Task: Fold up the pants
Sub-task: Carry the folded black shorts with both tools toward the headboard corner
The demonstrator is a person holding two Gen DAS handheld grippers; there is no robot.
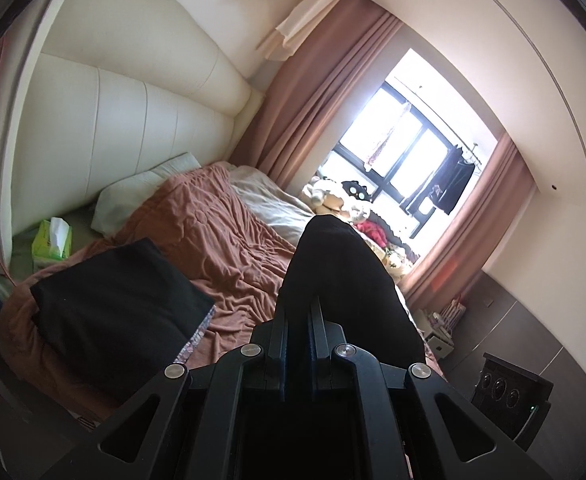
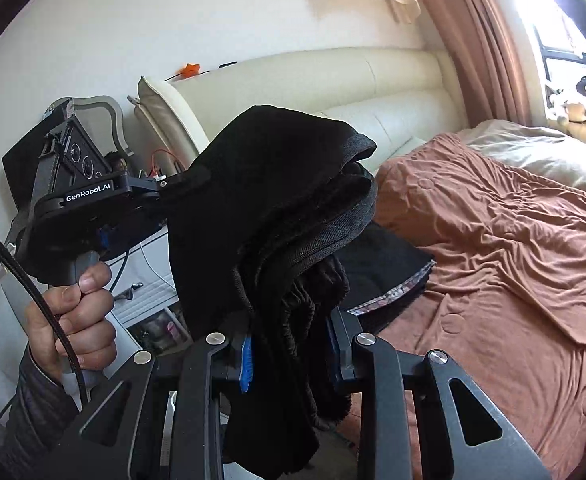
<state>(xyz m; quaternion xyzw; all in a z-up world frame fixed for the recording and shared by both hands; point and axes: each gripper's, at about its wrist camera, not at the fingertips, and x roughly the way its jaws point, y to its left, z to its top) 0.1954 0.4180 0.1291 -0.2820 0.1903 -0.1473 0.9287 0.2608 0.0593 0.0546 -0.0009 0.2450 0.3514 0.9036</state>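
Black pants hang bunched in the air above the bed, held between both grippers. My right gripper is shut on a thick bundle of the pants, which droops below its fingers. My left gripper is shut on another part of the pants; the cloth rises ahead of its fingers. The left gripper also shows in the right wrist view, at the left, held in a hand and clamped on the fabric's edge.
A folded black garment lies on the rust-brown blanket of the bed; it also shows in the right wrist view. A tissue box and pillow lie by the cream headboard. A window with curtains and plush toys stands beyond.
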